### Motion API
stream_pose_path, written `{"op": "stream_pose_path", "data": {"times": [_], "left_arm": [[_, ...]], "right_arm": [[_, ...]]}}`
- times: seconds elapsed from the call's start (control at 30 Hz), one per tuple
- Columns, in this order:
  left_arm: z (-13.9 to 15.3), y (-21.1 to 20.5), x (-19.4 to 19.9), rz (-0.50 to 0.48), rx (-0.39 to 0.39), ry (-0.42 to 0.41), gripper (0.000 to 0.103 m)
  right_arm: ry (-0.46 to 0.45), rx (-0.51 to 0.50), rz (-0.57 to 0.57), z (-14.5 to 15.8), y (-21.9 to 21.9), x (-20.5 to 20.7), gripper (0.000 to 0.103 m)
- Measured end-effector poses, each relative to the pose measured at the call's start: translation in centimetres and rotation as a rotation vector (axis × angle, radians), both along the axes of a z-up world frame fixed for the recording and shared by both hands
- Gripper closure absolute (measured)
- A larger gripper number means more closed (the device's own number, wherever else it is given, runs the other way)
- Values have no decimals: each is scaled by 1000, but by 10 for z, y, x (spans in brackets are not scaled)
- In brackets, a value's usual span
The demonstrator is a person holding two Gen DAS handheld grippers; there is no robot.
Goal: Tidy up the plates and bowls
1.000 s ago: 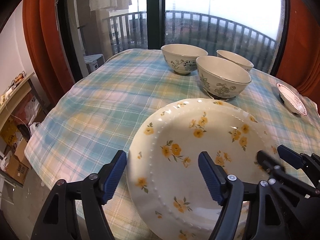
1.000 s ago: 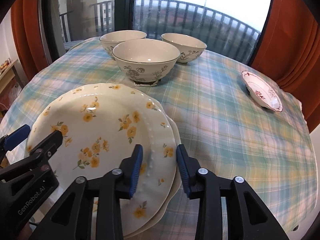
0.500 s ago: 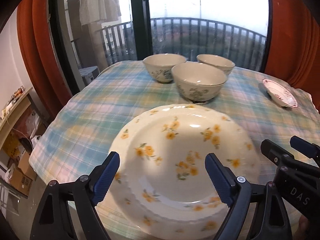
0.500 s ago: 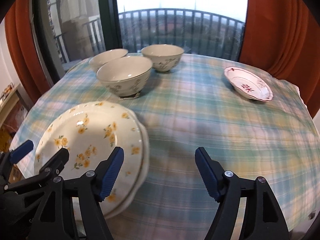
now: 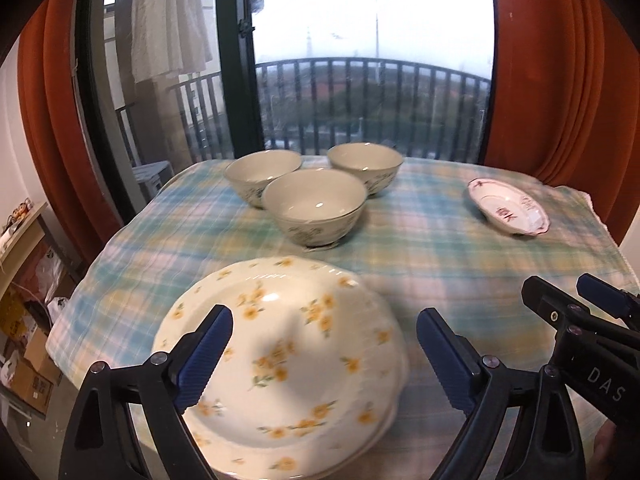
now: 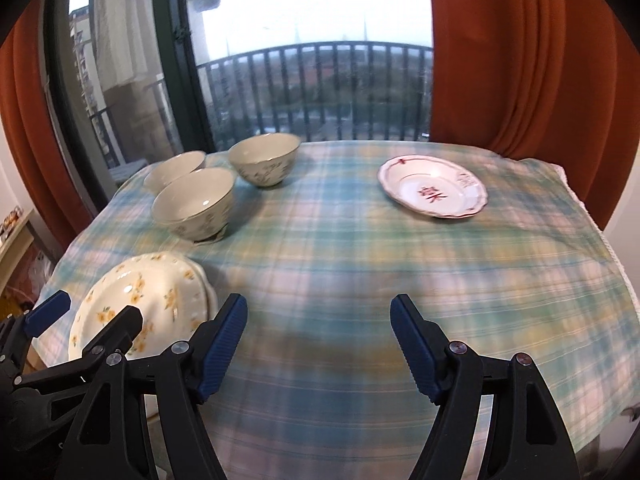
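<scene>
A stack of cream plates with yellow flowers (image 5: 288, 364) lies at the near left of the checked table; it also shows in the right wrist view (image 6: 148, 300). Three cream bowls with grey floral print (image 5: 316, 210) stand close together at the far left, also seen in the right wrist view (image 6: 194, 204). A white plate with red markings (image 5: 508, 212) sits at the far right, also in the right wrist view (image 6: 434, 192). My left gripper (image 5: 324, 354) is open and empty above the flowered plates. My right gripper (image 6: 318, 346) is open and empty over bare cloth.
The table has a blue, yellow and pink checked cloth (image 6: 360, 264). Orange curtains (image 6: 520, 60) and a balcony window stand behind it. A shelf and boxes (image 5: 24, 320) are on the floor to the left. The right gripper shows at the right in the left wrist view (image 5: 592, 320).
The right gripper opened, let go of the flowered plate's rim and drew back to the right. Both grippers pulled back and up, so more of the table shows. The flowered plates now rest stacked.
</scene>
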State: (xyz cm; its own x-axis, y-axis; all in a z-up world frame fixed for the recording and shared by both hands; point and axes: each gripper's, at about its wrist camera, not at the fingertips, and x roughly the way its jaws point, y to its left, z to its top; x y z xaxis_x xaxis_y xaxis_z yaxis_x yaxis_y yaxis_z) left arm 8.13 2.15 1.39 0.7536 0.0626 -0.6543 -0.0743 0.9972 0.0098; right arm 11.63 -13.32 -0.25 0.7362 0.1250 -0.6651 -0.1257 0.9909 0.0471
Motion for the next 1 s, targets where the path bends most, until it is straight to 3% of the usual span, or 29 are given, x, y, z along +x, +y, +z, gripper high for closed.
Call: {"op": "stream_pose_path", "data": {"times": [0.3, 0.47, 0.67, 0.77, 1.0], "left_arm": [[22, -51, 22, -66, 41, -59, 8], [31, -72, 38, -76, -7, -87, 9], [43, -97, 69, -87, 1, -111, 9], [51, -107, 85, -83, 7, -129, 9], [59, -132, 127, -113, 45, -155, 9]], "right_arm": [[-94, 28, -37, 26, -41, 13, 26], [-131, 57, -61, 36, -59, 27, 26], [-180, 48, -72, 50, -77, 53, 25], [-203, 59, -77, 58, -85, 69, 20], [-256, -42, -56, 73, -91, 107, 15]]}}
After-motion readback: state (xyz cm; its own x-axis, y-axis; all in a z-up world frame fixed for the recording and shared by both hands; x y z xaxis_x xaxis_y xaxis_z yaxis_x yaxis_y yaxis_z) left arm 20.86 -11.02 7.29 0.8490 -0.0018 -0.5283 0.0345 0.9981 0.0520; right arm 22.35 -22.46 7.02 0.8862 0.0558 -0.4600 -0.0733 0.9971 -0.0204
